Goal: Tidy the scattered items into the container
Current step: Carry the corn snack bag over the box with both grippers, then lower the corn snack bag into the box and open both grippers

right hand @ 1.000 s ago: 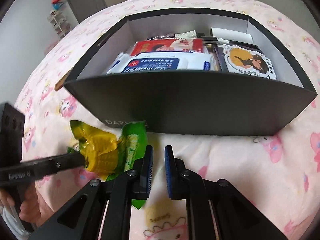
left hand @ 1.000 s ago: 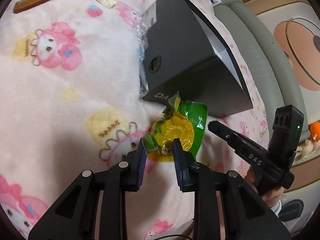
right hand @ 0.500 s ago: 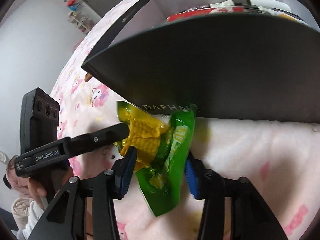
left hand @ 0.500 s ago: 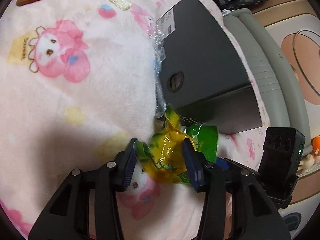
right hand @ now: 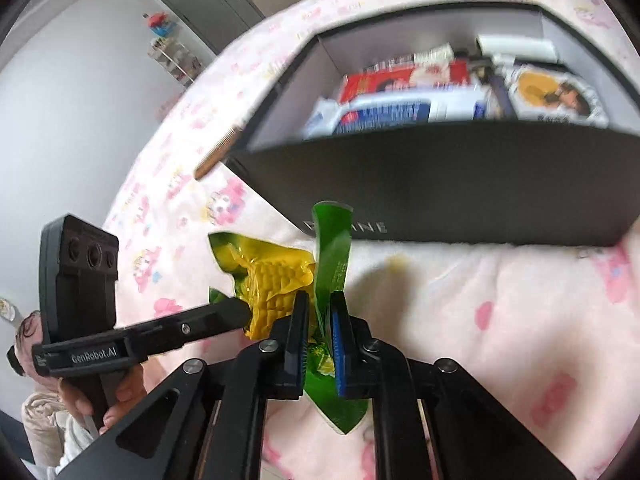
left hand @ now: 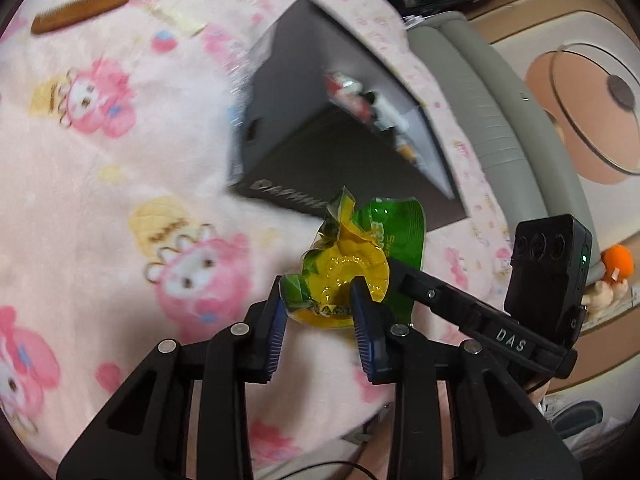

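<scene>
The pink cartoon-print blanket (left hand: 100, 184) spreads under everything you work on, covering the bed. On it sits the dark open box (right hand: 460, 184), the container, already holding several items: a white and blue wipes pack (right hand: 384, 114), a red packet (right hand: 404, 78) behind it, and a card with a yellow picture (right hand: 556, 94) at the right end. From your left camera the box (left hand: 304, 152) lies ahead and slightly right, its printed wall facing you.

A wooden comb (left hand: 80, 10) lies on the blanket well beyond the box's left side; your right camera catches only its end (right hand: 216, 152) poking out past the box corner.

The corn snack packet (left hand: 352, 264), yellow and green, is held up just in front of the box's near wall, below its rim, not inside it. You grip it from both sides. Your left tool (left hand: 320, 312) has its two fingers set apart with the bulky yellow corn end pinched between them. Your right tool (right hand: 318, 336) is pressed nearly together on the flat green film of the packet (right hand: 328, 264), which stands on edge between the pads.

In the right view, your left tool (right hand: 240, 312) reaches in from the left, its tip against the corn.
</scene>
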The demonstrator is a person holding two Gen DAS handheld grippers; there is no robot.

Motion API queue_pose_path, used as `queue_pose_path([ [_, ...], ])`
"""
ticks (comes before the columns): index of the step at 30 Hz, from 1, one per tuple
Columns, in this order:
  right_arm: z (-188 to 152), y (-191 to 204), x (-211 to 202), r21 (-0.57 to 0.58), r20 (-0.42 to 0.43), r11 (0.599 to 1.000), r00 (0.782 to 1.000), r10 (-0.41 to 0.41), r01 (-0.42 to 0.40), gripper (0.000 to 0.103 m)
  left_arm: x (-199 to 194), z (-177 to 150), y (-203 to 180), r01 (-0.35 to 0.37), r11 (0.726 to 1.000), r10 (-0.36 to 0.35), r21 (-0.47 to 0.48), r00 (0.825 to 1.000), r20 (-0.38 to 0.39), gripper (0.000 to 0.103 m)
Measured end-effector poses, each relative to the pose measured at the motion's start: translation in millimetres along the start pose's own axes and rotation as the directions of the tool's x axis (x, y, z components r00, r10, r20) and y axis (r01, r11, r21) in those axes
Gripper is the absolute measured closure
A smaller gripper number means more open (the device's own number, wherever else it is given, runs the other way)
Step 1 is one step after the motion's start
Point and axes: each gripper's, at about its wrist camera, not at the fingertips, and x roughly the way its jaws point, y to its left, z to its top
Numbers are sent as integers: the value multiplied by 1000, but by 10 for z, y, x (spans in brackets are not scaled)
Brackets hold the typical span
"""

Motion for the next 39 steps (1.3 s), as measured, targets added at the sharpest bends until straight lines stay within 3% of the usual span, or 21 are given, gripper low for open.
queue_pose_path([
  [8, 400, 54, -536, -38, 132, 999, 991, -17, 22, 93, 9, 287, -612, 20, 996, -22, 86, 999, 30, 73],
  [19, 1087, 3, -680, -92, 172, 987, 979, -113, 131, 93, 466, 932, -904, 14, 996, -14, 88, 1000, 1, 73],
  [28, 1696, -208, -127, -117, 122, 977, 979, -162, 176, 93, 880, 1565, -819, -122, 992, 124, 39, 992, -31, 71],
  [39, 2187, -477, 521, -85, 55, 978, 981, -187, 191, 93, 1357, 2023, -735, -326, 943, 330, 64, 943, -52, 71],
])
